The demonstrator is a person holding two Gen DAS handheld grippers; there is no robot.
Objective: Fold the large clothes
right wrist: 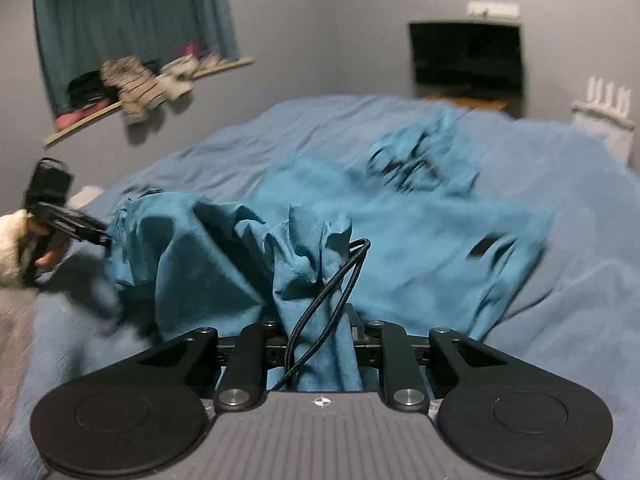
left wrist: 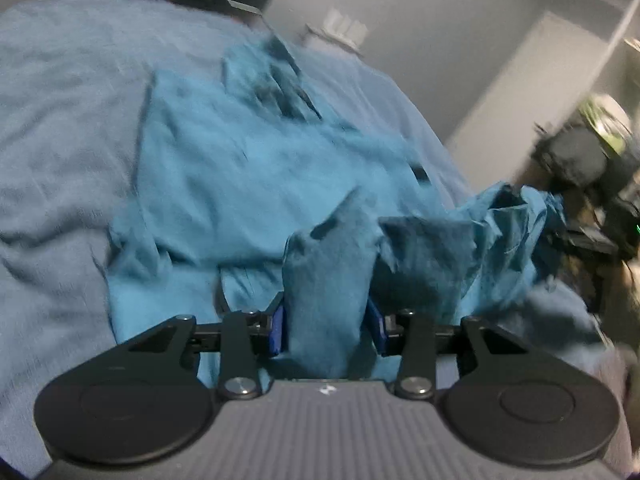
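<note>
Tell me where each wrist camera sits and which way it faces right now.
Left wrist: sits behind the left gripper, looking down its fingers across the bed toward a grey wall; teal garment bunched between its jaws.
Right wrist: sits behind the right gripper, facing across the bed toward a curtained shelf; a cable crosses the cloth in its jaws; the left gripper and hand show at left.
Shared: the same garment and bed.

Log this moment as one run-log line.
stage: gripping edge | left gripper: shut on teal garment | right gripper: shut on teal garment, black cable between jaws | surface: blue bedspread
</note>
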